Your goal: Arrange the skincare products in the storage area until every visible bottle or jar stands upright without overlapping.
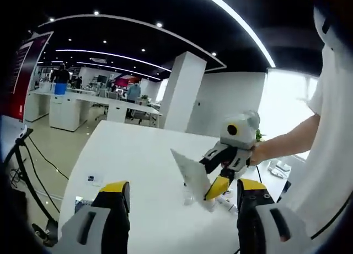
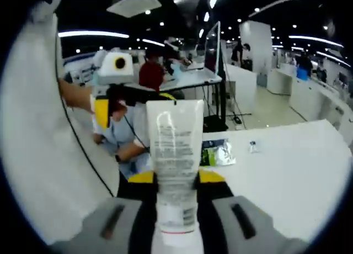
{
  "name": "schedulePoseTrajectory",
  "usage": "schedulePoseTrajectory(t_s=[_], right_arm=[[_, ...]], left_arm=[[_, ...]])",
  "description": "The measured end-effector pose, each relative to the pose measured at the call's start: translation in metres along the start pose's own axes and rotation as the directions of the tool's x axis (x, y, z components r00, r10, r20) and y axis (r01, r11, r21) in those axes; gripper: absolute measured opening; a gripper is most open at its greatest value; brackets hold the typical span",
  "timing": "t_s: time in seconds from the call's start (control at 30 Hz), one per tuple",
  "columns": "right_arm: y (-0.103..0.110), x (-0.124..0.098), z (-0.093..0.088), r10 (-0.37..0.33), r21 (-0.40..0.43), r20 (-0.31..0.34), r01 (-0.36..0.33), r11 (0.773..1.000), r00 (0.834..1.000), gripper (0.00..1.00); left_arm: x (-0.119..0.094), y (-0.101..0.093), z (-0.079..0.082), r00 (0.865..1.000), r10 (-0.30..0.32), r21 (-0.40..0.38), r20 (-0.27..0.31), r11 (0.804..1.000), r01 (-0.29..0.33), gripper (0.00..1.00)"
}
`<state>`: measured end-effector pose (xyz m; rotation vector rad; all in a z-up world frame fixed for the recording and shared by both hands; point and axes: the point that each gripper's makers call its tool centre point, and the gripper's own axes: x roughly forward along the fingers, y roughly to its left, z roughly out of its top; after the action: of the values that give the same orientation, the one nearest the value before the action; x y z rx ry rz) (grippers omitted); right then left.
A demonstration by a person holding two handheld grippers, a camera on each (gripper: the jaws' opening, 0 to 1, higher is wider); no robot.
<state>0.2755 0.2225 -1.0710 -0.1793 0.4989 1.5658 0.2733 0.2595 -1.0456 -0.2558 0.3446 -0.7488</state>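
In the right gripper view, the right gripper [image 2: 176, 179] is clamped on a white tube [image 2: 174, 154], its yellow-tipped jaws pressing the tube's sides at 6 o'clock. The tube is a soft, flat-ended squeeze type; it runs from a cap end at the bottom edge up to a wide crimped end at the centre. Its face carries blocks of small grey print, too fine to read, and a red line near the cap. Beyond it, on the matte white table [image 2: 287, 165], a green-and-white sachet [image 2: 218, 153] lies at 3 o'clock of the tube, and a tiny clear bottle [image 2: 252, 147] stands farther right. The left gripper [image 2: 105, 113] shows at 10 o'clock.

In the left gripper view, the left gripper [image 1: 179, 201] has its jaws spread wide with nothing between them, at 6 o'clock. Past them, over the table [image 1: 138, 154], the right gripper [image 1: 218, 185] holds the tube [image 1: 192, 174] by a person's hand [image 1: 258, 153], at 4 o'clock. Small items lie beneath, blurred.
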Motion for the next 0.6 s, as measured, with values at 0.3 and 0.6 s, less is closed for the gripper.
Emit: schedulePoseTrajectory(t_s=[0.3,0.6], right_arm=[[0.056,-0.017,0.047,0.178,0.076,0.205,-0.197,0.978,0.962,0.24],[0.077,-0.02,0.068,0.253,0.072,0.287,-0.285,0.956,0.924,0.25]], left_arm=[[0.004,-0.054,0.029,0.959,-0.254,-0.127,0.127,0.954,0.27,0.71],[-0.004,-0.087,0.048,0.894,-0.413,-0.092,0.171,0.897,0.432,0.53]])
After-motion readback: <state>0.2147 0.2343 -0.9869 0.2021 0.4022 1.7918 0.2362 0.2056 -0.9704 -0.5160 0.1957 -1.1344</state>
